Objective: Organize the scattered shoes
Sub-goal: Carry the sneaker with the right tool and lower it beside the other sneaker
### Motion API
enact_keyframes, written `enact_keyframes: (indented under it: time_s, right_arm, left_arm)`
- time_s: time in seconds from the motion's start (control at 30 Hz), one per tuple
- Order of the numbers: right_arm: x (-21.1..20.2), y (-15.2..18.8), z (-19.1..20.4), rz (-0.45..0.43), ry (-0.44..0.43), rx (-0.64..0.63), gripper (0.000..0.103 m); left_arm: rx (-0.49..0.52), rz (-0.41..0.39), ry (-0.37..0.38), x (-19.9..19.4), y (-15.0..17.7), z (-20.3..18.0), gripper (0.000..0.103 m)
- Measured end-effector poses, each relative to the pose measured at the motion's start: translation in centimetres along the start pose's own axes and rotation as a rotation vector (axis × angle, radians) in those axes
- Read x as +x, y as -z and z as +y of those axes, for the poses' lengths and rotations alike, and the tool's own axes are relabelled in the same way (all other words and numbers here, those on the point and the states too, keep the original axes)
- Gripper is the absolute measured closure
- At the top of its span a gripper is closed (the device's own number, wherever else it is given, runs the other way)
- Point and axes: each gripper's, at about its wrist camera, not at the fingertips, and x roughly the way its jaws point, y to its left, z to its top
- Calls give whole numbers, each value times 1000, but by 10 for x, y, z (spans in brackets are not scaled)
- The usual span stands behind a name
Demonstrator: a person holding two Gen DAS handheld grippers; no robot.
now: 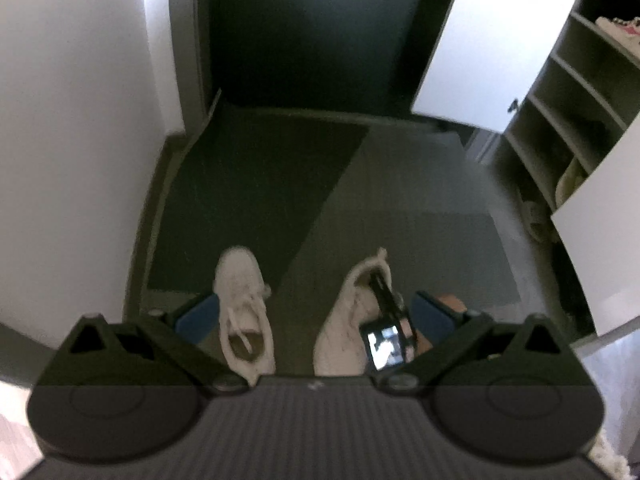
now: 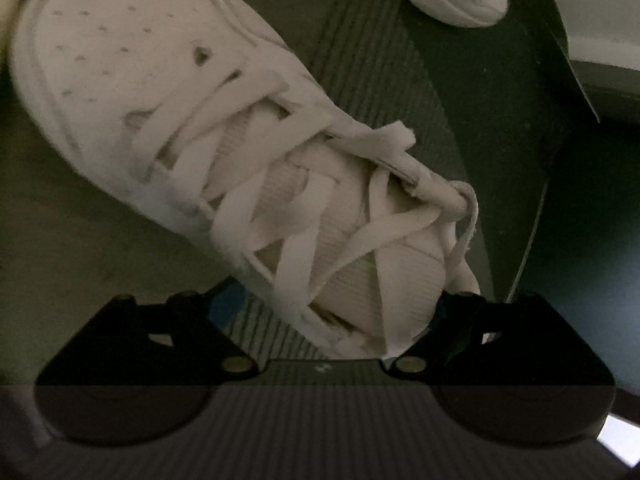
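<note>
Right wrist view: right gripper (image 2: 336, 312) is sitting low over the near sneaker (image 2: 224, 152), fingers (image 2: 228, 304) spread wide, straddling the tongue and collar end. Left blue pad is standing clear of the shoe; the right one is right against the collar, contact not certain. I'm reading it as not gripped yet, nothing lifted.

Left wrist view: left gripper (image 1: 316, 312) is hanging above the mat (image 1: 400, 208), fingers (image 1: 200, 316) wide open and empty. Far sneaker (image 1: 244, 308) is lying just beside the left pad, toe pointing away. The other sneaker (image 1: 352, 312) is lying to its right, well apart, with the right gripper's body and a bit of hand (image 1: 448, 304) over it. Both shoes are on the mat, near the door.

Step in hand, as I judge it: picking up the pair, right side leading.
Next move is probably calling for:
- closing the right fingers across the collar, not on the loose laces, which could slip
- dropping the left fingers around the far sneaker's collar
- carrying both to the cabinet (image 1: 560, 120)

Cabinet on the right is standing open. One upper shelf is holding a white-and-pink shoe (image 1: 618, 30), a low shelf is holding a pale yellowish shoe (image 1: 570, 184), and the shelves between look free, though they're dim. A light slipper (image 1: 534, 220) is lying on the floor at its foot.
</note>
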Motion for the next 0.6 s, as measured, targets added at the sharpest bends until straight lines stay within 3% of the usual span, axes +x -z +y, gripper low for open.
enact_keyframes:
  time_s: [0.07,0.3,0.47,0.6]
  right_arm:
    - [-5,-4,-6,17,6,110,26]
    - [-19,-6,-13,75,-61,276,32]
    - [-31,-3,-21,96,-143,370,37]
    - [-46,6,-31,53,-270,535,41]
  left_arm:
    - [-30,59,25,8,4,2,0]
    - [-45,131,26,20,17,7,0]
    - [-28,137,11,20,29,14,0]
    - [-37,140,12,19,32,22,0]
